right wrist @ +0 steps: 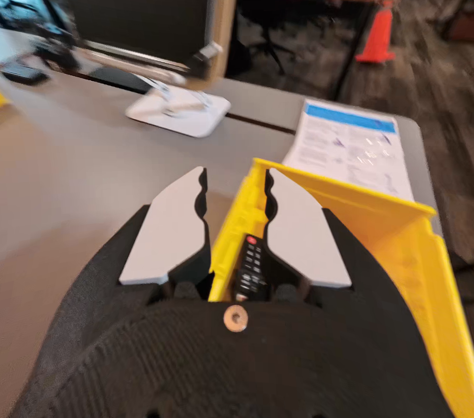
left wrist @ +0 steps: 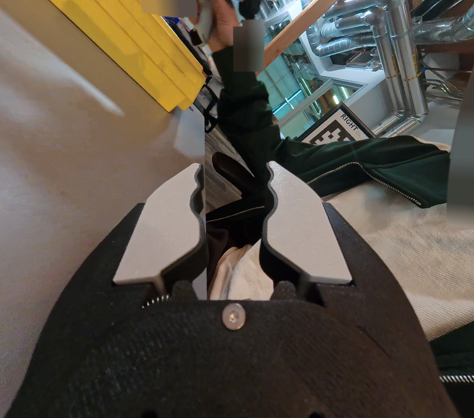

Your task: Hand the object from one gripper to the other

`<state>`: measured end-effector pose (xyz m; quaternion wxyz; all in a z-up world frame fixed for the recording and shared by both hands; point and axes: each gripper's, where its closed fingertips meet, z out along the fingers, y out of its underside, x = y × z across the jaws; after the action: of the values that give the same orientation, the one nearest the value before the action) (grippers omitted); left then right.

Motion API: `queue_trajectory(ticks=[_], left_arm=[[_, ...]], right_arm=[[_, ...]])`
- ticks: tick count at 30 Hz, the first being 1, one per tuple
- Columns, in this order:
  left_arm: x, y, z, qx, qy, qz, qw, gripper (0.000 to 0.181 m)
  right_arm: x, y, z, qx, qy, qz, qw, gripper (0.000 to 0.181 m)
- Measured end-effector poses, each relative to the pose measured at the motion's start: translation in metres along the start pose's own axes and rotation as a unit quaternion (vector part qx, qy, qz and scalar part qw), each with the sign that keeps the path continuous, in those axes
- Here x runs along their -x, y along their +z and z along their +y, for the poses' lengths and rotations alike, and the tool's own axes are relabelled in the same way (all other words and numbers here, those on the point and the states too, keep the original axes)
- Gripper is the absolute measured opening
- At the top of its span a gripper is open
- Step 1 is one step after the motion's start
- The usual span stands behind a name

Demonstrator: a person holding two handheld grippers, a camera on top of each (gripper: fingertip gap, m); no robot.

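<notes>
Grey tabletop (right wrist: pixel 77 174) forms the work surface; a dark monitor on a white stand base, a printed sheet with a blue header and, on a farther table, red and yellow bins make up the background, all blurred.

1. Right gripper (right wrist: pixel 234 174): grey fingers with black wavy pads, spread apart, nothing between them. It hovers over the near wall of an open yellow plastic bin (right wrist: pixel 384 238), which extends toward 4 o'clock.
2. Task object: a black rectangular remote control with a red button (right wrist: pixel 250 267) lies inside the yellow plastic bin, visible through the finger gap at 6 o'clock, below the fingertips. No contact with the pads is evident.
3. Left gripper (left wrist: pixel 233 169): same build, fingers spread, empty. It is rolled sideways beside the table edge and points toward the person's dark green zipped sleeve (left wrist: pixel 359 164) and light trousers (left wrist: pixel 384 264). A yellow bin (left wrist: pixel 115 28) lies at 11 o'clock; ceiling ducts lie at 2 o'clock.

Status (judgement): the task appears to be at its start. The remote control is not yet grasped. Remaining: lower the right gripper into the bin, close on the remote control, lift, bring both grippers together, transfer, release.
</notes>
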<state>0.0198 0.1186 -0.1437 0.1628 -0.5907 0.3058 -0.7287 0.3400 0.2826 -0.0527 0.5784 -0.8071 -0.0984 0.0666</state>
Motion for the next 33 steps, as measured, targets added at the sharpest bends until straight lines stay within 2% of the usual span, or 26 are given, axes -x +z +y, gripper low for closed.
queue_trajectory(ticks=[4,6,8,9,11,13,16,19,21,27,29,33], left_arm=[[0.004,0.002,0.001,0.002,0.029,-0.025,0.999,0.054],[0.008,0.003,0.001,0.006,0.079,-0.062,0.995,0.060],[0.013,0.002,0.001,0.021,0.147,-0.111,0.983,0.069],[0.016,0.001,0.000,0.025,0.188,-0.139,0.972,0.073],[0.021,-0.003,-0.010,0.014,0.269,-0.200,0.942,0.090],[0.024,-0.009,-0.020,0.003,0.329,-0.248,0.911,0.100],[0.030,-0.020,-0.026,0.009,0.377,-0.299,0.877,0.107],[0.035,-0.026,-0.026,0.030,0.403,-0.323,0.856,0.112],[0.040,-0.027,-0.026,0.041,0.397,-0.336,0.853,0.122],[0.044,-0.030,-0.028,0.023,0.326,-0.320,0.889,0.128],[0.045,-0.034,-0.029,0.018,0.315,-0.320,0.893,0.123],[0.043,-0.039,-0.035,0.005,0.315,-0.323,0.892,0.122]], right_arm=[[0.106,-0.024,-0.043,-0.071,-0.078,-0.097,0.990,0.055],[0.139,-0.026,-0.050,-0.092,-0.123,-0.089,0.984,0.076],[0.169,-0.023,-0.049,-0.103,-0.143,-0.095,0.980,0.089],[0.185,-0.022,-0.045,-0.103,-0.139,-0.108,0.979,0.092],[0.217,-0.018,-0.024,-0.075,-0.108,-0.149,0.980,0.078],[0.253,-0.015,0.005,-0.051,-0.081,-0.207,0.974,0.070],[0.296,-0.009,0.058,-0.012,-0.061,-0.261,0.963,0.071],[0.319,-0.005,0.105,0.015,-0.058,-0.269,0.961,0.076],[0.328,-0.005,0.122,0.037,-0.062,-0.272,0.960,0.082],[0.313,0.006,0.123,0.015,-0.130,-0.247,0.960,0.082],[0.314,0.006,0.126,0.026,-0.088,-0.273,0.958,0.080],[0.321,-0.004,0.115,0.016,0.002,-0.326,0.945,0.060]])
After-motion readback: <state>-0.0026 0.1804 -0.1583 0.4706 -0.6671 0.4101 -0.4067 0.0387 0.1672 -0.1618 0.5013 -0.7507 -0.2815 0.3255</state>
